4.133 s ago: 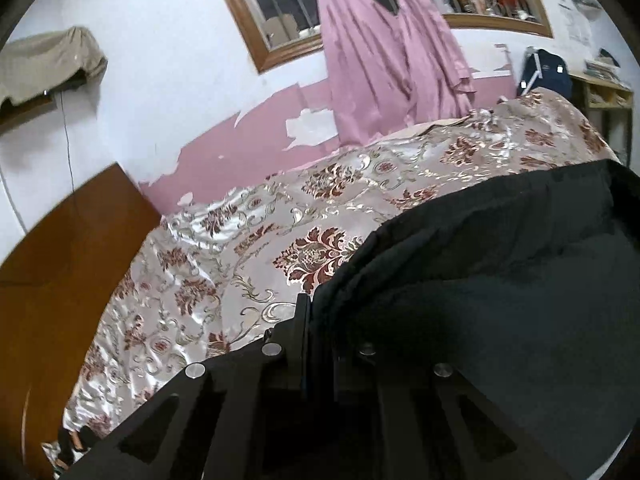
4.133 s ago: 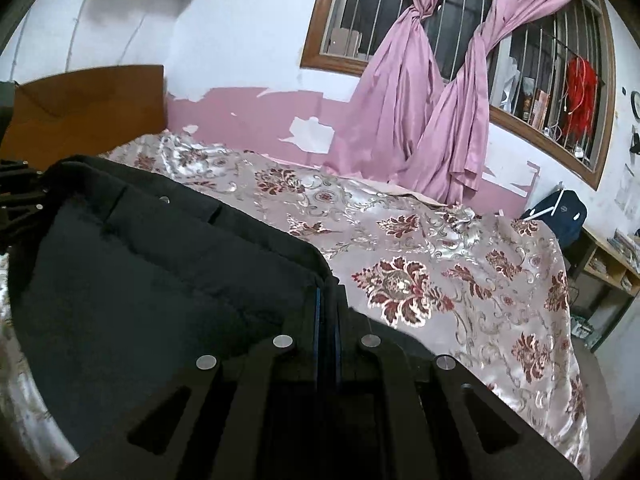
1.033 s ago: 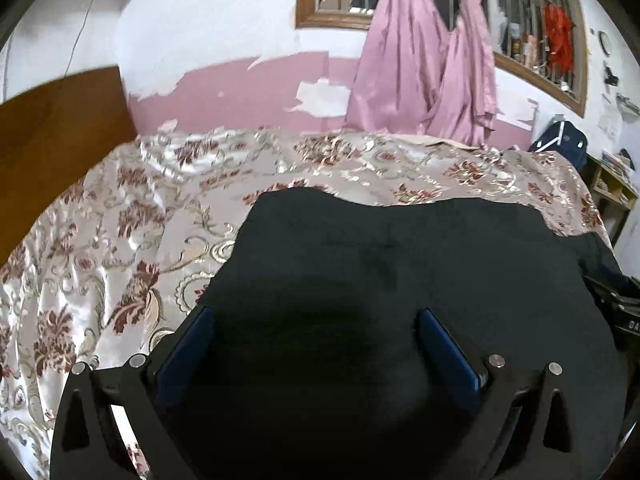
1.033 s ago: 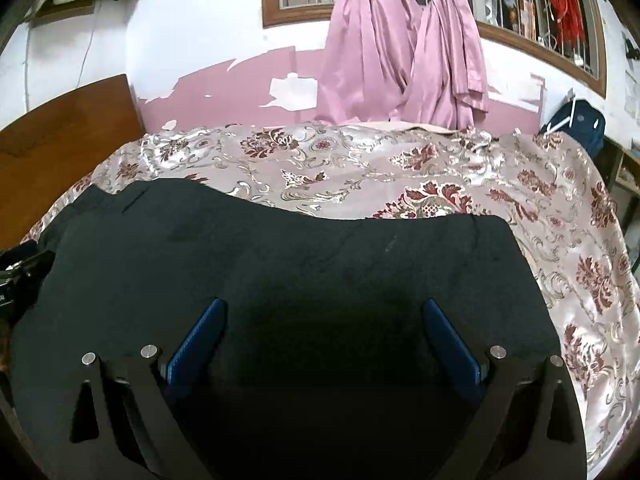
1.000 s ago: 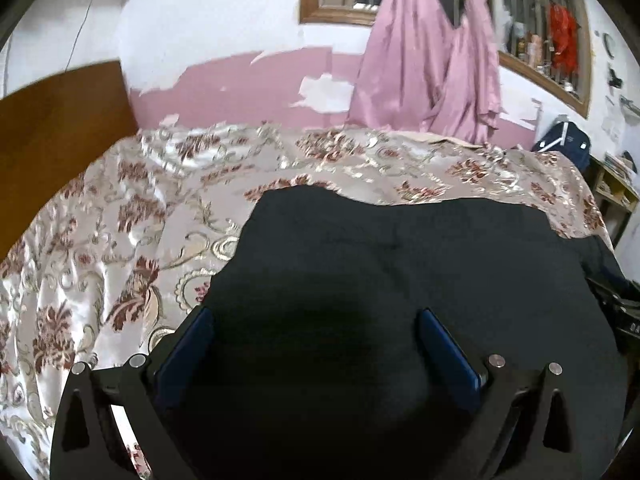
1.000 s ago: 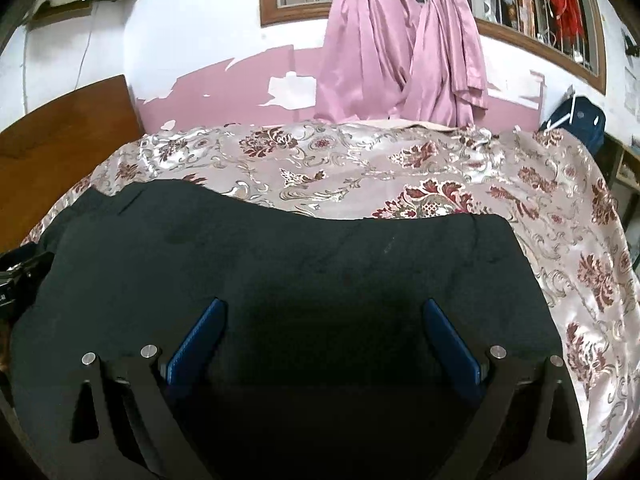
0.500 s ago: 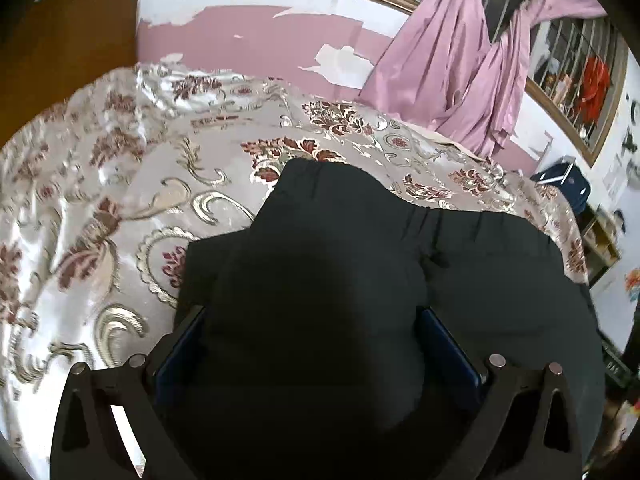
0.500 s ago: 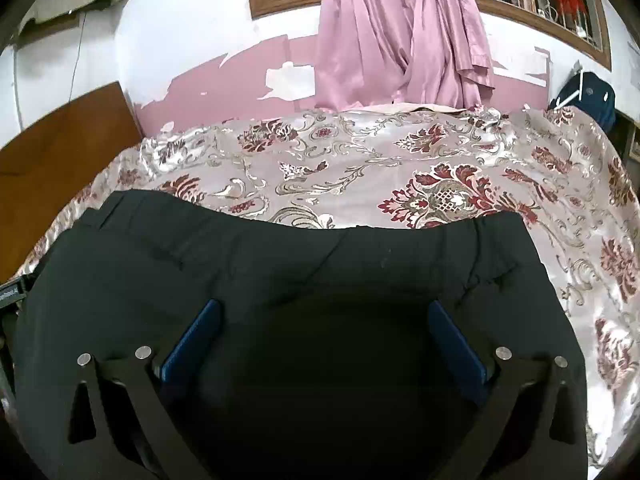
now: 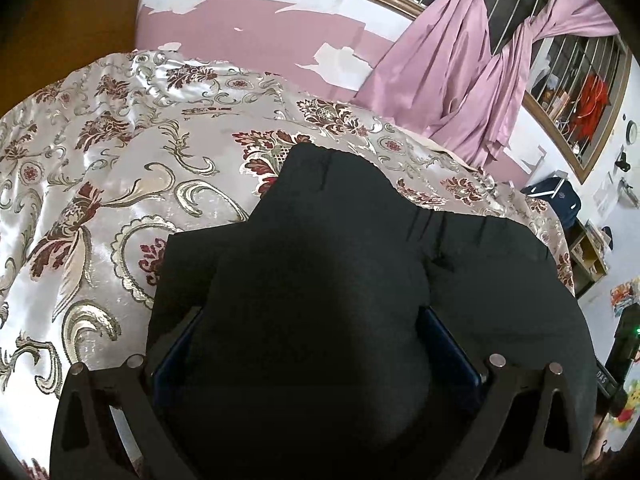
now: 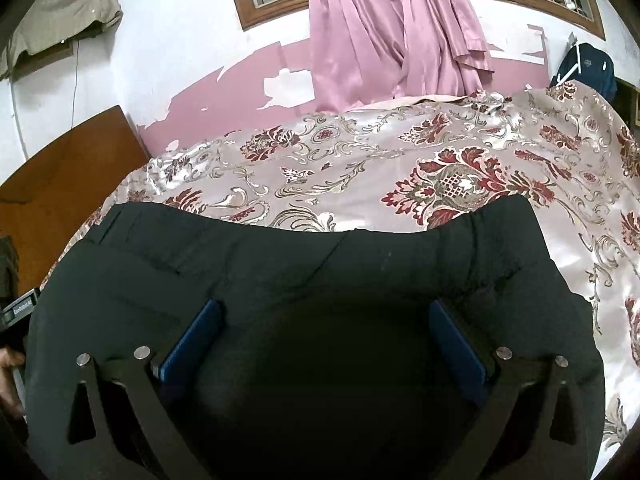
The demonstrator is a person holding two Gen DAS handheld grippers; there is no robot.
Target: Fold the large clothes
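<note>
Fingers (image 9: 448,344) of both grippers stand spread, black garment (image 10: 320,288) lying between them.

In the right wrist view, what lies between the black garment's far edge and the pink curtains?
Only the floral bedspread lies between the black garment and the pink curtains in the right wrist view; nothing rests on that stretch.

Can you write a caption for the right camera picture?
Open right gripper over black trousers spread on a flowery bedspread.
</note>
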